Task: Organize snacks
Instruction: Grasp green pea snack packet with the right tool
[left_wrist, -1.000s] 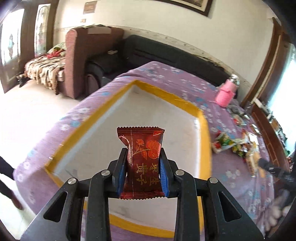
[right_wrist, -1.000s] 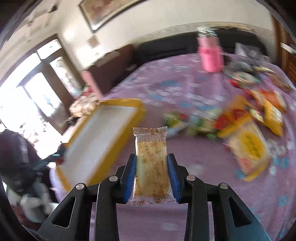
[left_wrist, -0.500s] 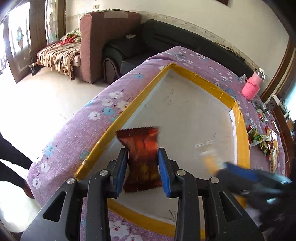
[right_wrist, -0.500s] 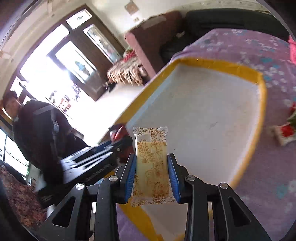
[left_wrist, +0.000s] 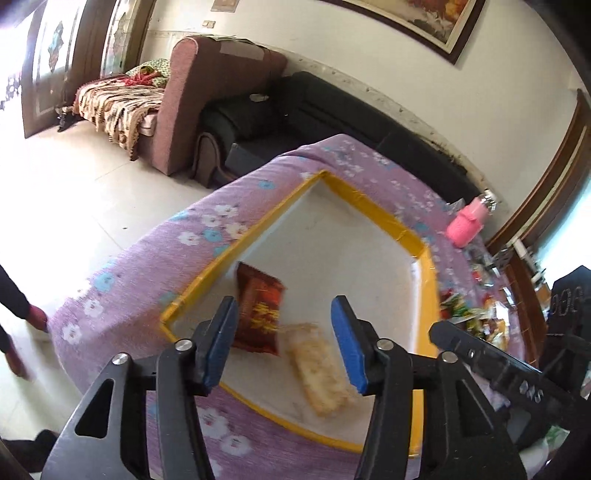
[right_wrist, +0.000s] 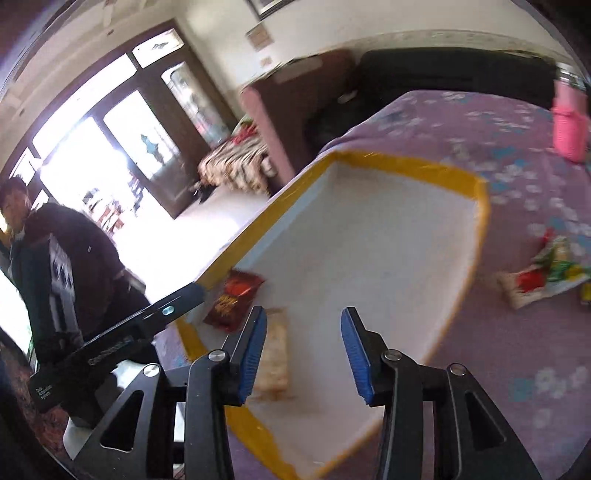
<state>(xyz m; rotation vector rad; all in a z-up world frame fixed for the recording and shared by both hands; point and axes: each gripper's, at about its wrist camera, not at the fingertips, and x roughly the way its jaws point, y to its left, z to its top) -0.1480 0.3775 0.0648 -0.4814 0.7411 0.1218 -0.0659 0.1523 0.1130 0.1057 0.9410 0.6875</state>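
A white tray with a yellow rim (left_wrist: 373, 206) lies on the purple flowered tablecloth; it also shows in the right wrist view (right_wrist: 406, 166). A dark red snack packet (left_wrist: 258, 310) and a pale yellow snack packet (left_wrist: 317, 369) lie side by side in its near corner. Both show in the right wrist view too, the red packet (right_wrist: 232, 299) and the yellow packet (right_wrist: 275, 354). My left gripper (left_wrist: 284, 343) is open and empty just above them. My right gripper (right_wrist: 303, 354) is open and empty above the tray's near edge.
A pile of loose snack packets (left_wrist: 476, 317) lies on the cloth right of the tray, one of them (right_wrist: 543, 273) close to the rim. A pink bottle (left_wrist: 467, 225) stands at the far side. A person (right_wrist: 48, 258) stands left of the table. Sofas stand behind.
Both grippers moved over the tray's near corner and opened. The red packet and the yellow packet left the jaws and now lie in the tray.
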